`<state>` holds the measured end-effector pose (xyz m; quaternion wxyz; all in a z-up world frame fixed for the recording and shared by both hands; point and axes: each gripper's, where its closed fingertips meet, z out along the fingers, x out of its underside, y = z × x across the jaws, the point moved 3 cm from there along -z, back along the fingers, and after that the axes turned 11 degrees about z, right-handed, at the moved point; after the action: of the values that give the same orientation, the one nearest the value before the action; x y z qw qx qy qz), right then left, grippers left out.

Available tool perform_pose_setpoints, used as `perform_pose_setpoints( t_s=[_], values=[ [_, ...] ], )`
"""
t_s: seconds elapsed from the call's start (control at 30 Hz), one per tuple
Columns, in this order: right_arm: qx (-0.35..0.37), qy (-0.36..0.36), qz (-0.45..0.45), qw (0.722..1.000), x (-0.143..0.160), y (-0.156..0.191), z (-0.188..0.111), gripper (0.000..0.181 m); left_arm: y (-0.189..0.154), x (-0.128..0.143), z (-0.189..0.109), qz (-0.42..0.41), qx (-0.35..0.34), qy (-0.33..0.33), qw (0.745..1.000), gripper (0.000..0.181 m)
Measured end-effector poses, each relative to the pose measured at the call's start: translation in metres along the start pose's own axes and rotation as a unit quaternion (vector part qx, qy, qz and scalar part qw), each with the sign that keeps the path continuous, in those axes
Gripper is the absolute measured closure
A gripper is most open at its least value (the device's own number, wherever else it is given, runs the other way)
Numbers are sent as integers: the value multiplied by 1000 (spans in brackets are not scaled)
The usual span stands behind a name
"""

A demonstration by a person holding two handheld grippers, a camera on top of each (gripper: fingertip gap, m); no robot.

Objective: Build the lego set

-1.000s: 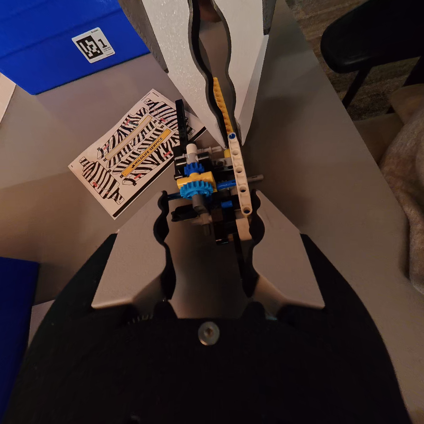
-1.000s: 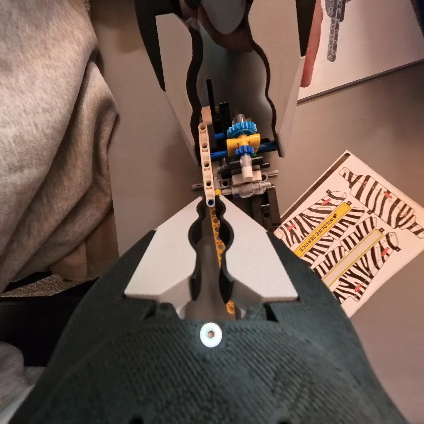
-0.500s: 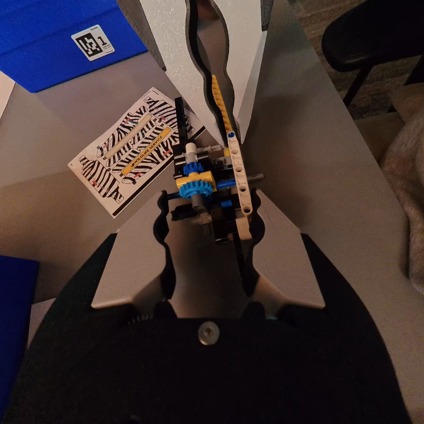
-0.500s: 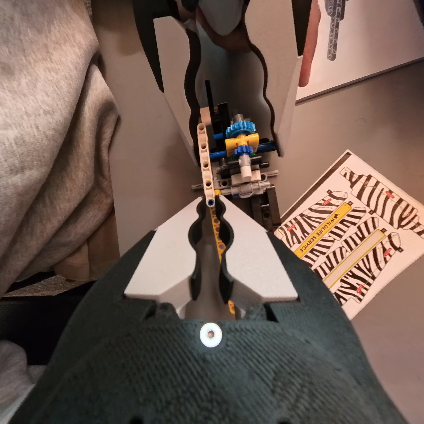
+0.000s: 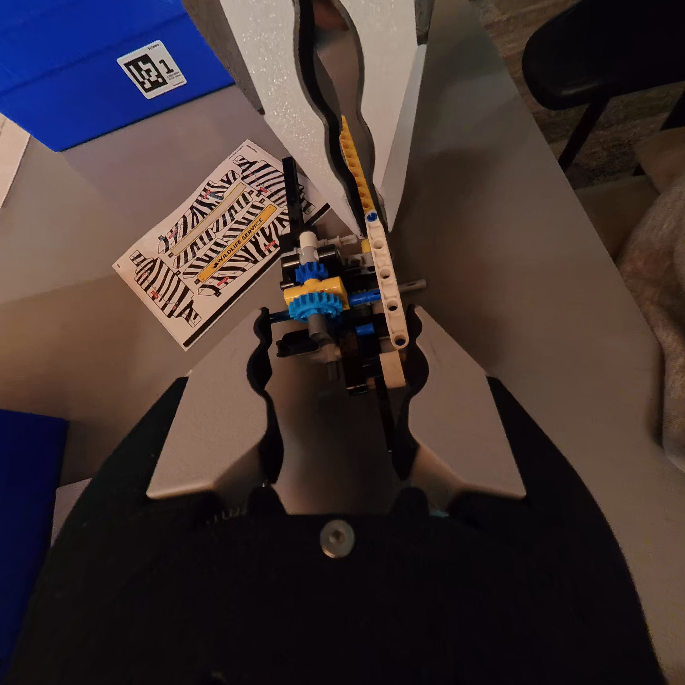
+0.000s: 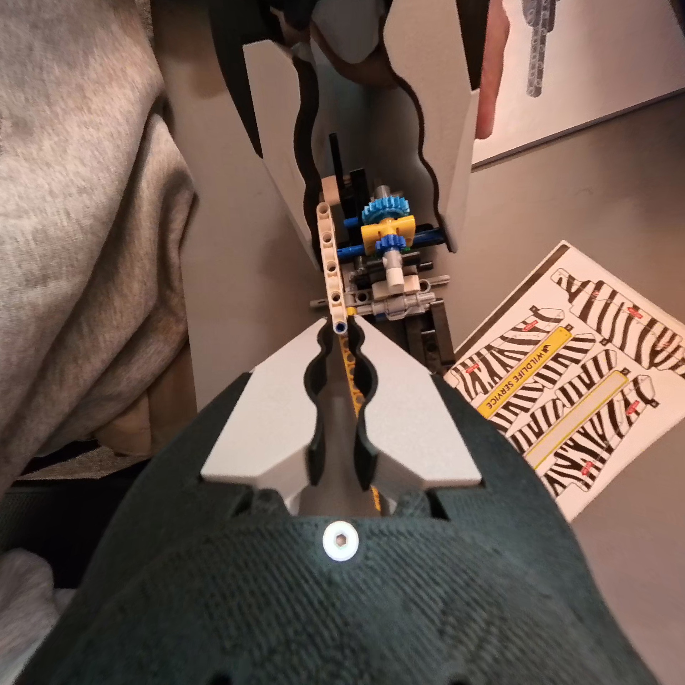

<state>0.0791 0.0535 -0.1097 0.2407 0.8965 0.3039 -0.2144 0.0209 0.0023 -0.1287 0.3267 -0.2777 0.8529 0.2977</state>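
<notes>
The lego assembly (image 5: 318, 293), black with blue gears, a yellow block and grey axles, stands on the grey table (image 5: 500, 259). My left gripper (image 5: 338, 315) is shut on the assembly, one finger on each side; it also shows at the top of the right wrist view (image 6: 381, 252). My right gripper (image 6: 341, 326) is shut on a long yellow beam (image 6: 350, 374). A blue pin joins this beam to a white beam (image 6: 331, 267) that lies along the assembly's side. The left wrist view shows the right gripper (image 5: 365, 222), yellow beam (image 5: 354, 163) and white beam (image 5: 385, 274).
A zebra-striped sticker sheet (image 5: 222, 241) lies beside the assembly, also in the right wrist view (image 6: 574, 389). A blue box (image 5: 74, 55) with a marker tag stands at the back left. An instruction booklet (image 6: 593, 55) lies behind. Grey cloth (image 6: 74, 222) and a dark chair (image 5: 600, 55) are past the table edge.
Almost nothing differs: both grippers keep their hold, and the beams and the assembly stay where they were, with only a slight shift of view.
</notes>
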Motion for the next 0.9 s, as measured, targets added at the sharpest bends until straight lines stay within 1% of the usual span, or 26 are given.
perform_pose_setpoints(
  t_s=[0.03, 0.2, 0.37, 0.5, 0.67, 0.77, 0.9],
  values=[
    [0, -2, 1, 1000, 0, 0, 0, 176, 0, 0, -1, -3, 2, -1, 1000, 108],
    [19, -1, -6, 1000, -2, 7, 4, 176, -5, 0, -7, 5, 15, -1, 1000, 106],
    [13, -32, -6, 999, -9, 20, 9, 175, -17, 0, -16, 20, 18, 0, 1000, 105],
    [27, -52, -15, 998, -11, 29, 13, 175, -29, -1, -23, 14, 35, -6, 999, 103],
    [43, -74, -17, 996, -16, 42, 21, 174, -37, -3, -28, 4, 30, -12, 999, 104],
    [51, -83, -14, 995, -18, 45, 21, 174, -38, -4, -27, 4, 24, -10, 1000, 97],
    [64, -100, -15, 993, -21, 48, 20, 174, -37, -5, -28, 0, 20, -10, 1000, 101]
  ],
)
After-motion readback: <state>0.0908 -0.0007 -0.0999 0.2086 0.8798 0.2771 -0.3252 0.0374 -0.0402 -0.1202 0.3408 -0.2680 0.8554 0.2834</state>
